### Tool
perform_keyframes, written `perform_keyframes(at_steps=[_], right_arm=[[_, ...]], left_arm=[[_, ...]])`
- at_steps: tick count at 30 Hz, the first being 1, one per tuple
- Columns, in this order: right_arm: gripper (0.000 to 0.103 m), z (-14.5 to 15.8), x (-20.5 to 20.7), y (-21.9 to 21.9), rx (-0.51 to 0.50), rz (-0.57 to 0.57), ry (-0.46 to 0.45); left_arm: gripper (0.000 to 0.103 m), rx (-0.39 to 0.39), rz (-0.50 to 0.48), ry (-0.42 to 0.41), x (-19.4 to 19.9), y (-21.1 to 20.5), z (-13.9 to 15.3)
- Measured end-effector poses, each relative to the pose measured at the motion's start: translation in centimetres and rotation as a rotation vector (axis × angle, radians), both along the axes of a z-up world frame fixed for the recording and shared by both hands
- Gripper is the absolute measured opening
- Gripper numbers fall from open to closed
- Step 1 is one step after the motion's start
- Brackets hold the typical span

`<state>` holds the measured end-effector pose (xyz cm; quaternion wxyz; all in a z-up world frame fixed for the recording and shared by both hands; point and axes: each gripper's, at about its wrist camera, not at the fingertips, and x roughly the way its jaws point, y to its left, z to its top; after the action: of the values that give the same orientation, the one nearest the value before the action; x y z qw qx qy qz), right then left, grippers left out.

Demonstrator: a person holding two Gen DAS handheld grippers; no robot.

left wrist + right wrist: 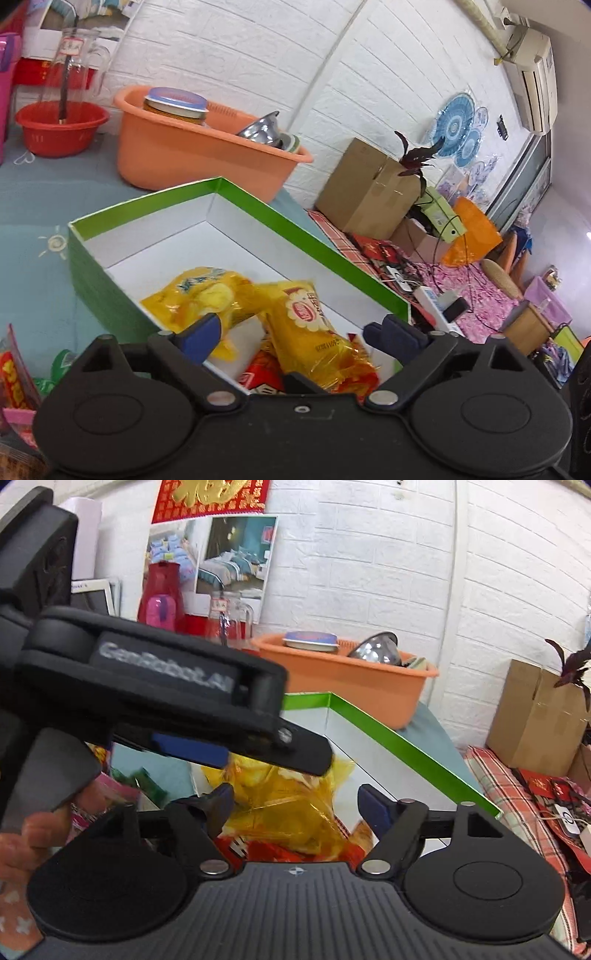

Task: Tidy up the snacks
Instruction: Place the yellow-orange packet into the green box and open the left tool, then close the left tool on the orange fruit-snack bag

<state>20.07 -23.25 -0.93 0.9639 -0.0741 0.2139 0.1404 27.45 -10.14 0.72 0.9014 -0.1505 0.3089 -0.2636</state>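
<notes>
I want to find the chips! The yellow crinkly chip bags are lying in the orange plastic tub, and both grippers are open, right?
Not quite. The yellow crinkly chip bags lie in the green cardboard box with the white inside, as the left wrist view shows. The orange plastic tub behind it holds a jar and a metal bowl. The left gripper and right gripper are open.

The left gripper (291,330) points forward and a little downward, its two blue-padded fingers (201,332) spread wide with nothing between them. The right gripper (295,805) is just as wide open, its blue fingers (373,806) parted. In the right wrist view the left gripper crosses the upper left, angled down to the right. A bare hand (33,834) grips its grey handle at the left edge.
</notes>
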Motion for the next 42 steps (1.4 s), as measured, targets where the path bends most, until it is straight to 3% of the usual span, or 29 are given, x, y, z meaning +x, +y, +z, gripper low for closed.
perform_keyframes(at_steps=[5, 11, 16, 20, 25, 32, 42], right_arm=[[0.103, -0.2, -0.6, -0.7, 0.025, -0.015, 0.031], [0.103, 1.8, -3.7, -1.3, 0.071, -0.016, -0.030], [0.103, 3.0, -7.4, -1.5, 0.127, 0.021, -0.078], [0.103, 3.0, -9.8, -0.8, 0.164, 0.069, -0.072], [0.103, 1.6, -11.1, 1.3, 0.180, 0.138, -0.002], [0.103, -1.0, -11.1, 4.2, 0.222, 0.183, 0.128], [0.103, -2.4, -7.2, 5.0, 0.259, 0.132, 0.243]], left_arm=[[0.103, -0.009, 0.003, 0.006, -0.8, 0.7, 0.8], [0.103, 0.004, 0.002, -0.049, -4.7, 2.0, 3.5], [0.103, 0.016, 0.073, -0.078, -9.4, 4.5, 4.9], [0.103, -0.011, 0.109, -0.084, -12.8, 6.9, 4.3], [0.103, -0.022, 0.147, -0.046, -15.3, 9.0, 2.2], [0.103, -0.029, 0.057, 0.021, -13.1, 8.5, 0.0], [0.097, 0.021, -0.023, 0.125, -7.4, 6.4, -2.3]])
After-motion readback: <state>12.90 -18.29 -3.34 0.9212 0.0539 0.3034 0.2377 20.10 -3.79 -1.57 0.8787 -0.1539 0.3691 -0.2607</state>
